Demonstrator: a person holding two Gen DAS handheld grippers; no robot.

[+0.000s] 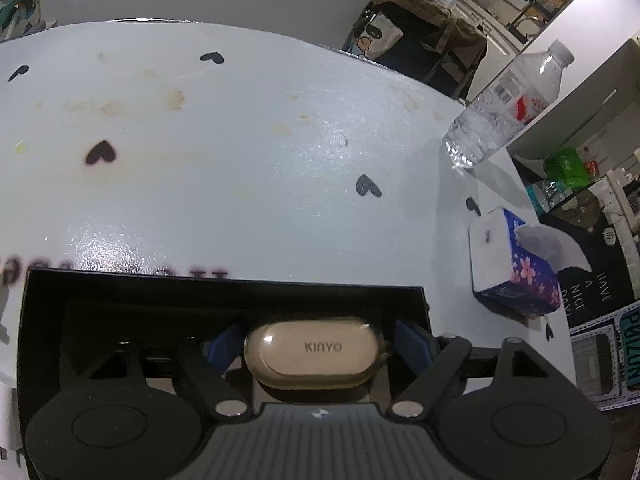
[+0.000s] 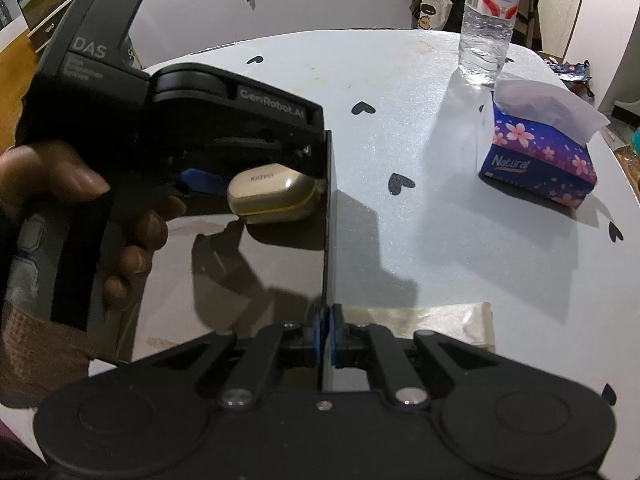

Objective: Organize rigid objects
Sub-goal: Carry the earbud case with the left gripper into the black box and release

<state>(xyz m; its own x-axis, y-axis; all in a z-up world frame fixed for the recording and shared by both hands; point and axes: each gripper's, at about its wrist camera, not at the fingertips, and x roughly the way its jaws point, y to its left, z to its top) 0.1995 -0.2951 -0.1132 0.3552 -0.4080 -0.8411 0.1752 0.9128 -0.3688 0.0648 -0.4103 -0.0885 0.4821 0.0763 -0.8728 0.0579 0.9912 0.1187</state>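
Earbud case: light, stiff, glossy, likely slippery; grip its short ends. Left hand-held gripper wide around it, pads apart. Right hand-held gripper pinches black box wall.

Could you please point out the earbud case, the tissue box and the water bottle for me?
earbud case (image 1: pixel 316 350): left wrist view, on its lid near the logo.
tissue box (image 2: pixel 538 170): right wrist view, on its blue front face.
water bottle (image 2: pixel 490 20): right wrist view, on its label.
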